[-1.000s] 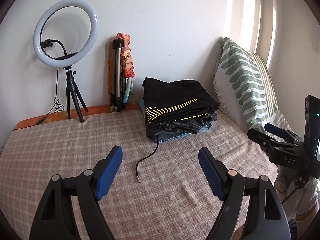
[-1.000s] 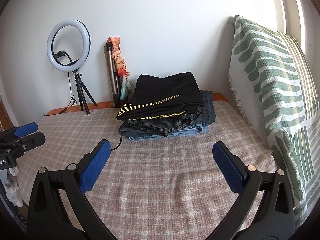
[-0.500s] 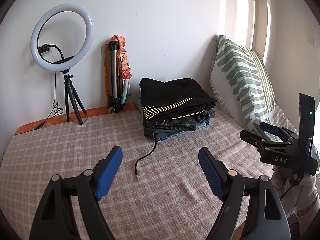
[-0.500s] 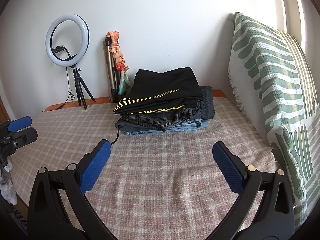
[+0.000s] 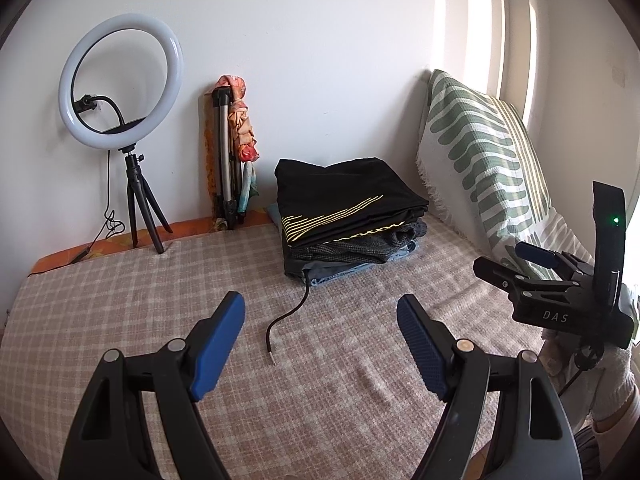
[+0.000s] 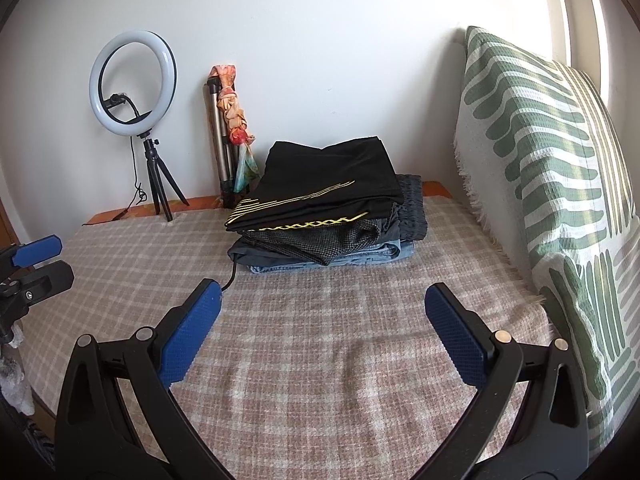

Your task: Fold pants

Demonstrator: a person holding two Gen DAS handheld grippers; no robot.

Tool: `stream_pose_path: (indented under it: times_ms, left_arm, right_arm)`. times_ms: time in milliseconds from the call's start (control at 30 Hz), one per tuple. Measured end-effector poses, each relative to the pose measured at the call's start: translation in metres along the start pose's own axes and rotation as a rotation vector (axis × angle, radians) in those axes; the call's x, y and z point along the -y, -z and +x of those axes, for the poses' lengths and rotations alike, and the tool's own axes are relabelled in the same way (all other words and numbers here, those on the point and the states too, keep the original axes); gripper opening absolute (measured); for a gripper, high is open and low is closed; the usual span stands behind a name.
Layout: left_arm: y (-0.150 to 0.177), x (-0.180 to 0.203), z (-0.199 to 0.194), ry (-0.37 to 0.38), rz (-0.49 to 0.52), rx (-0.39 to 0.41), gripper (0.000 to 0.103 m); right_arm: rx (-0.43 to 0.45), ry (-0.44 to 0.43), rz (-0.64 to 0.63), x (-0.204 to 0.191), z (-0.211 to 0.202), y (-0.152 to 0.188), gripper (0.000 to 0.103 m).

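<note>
I have my left gripper [image 5: 320, 326] and my right gripper [image 6: 322, 312] both spread wide and empty, hovering above the pink-and-cream checked bedcover [image 6: 320, 360]. The folded black pants with yellow stripes [image 6: 320, 188] lie on top of a stack of folded dark and denim garments [image 6: 332, 246] near the white wall, between a green-and-white patterned cushion [image 6: 552, 184] and a white ring light on a small black tripod [image 5: 120, 84]. A thin black drawcord [image 5: 288, 316] trails from the stack across the cover toward my left gripper.
</note>
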State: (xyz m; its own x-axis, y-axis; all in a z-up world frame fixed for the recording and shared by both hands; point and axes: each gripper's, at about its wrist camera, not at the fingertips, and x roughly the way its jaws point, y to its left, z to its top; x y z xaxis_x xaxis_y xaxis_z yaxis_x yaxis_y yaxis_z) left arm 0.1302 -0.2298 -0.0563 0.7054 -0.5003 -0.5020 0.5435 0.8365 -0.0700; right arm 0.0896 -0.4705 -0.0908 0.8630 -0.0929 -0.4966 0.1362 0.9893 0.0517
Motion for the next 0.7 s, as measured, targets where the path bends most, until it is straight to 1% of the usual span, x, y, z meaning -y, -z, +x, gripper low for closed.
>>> stream_pose_path:
  times_ms: [367,700]
  left_arm:
    - [-0.0007,0.0007,0.0013,0.003,-0.012,-0.003,0.077]
    - [-0.0007,0.0011,0.0018,-0.005,-0.002,-0.001,0.077]
  right_arm:
    - [0.002,-0.004,-0.01,-0.0043,0.0,-0.0004,0.103]
    - [0.001,-0.007,-0.011,-0.0045,-0.0001,-0.0008,0.103]
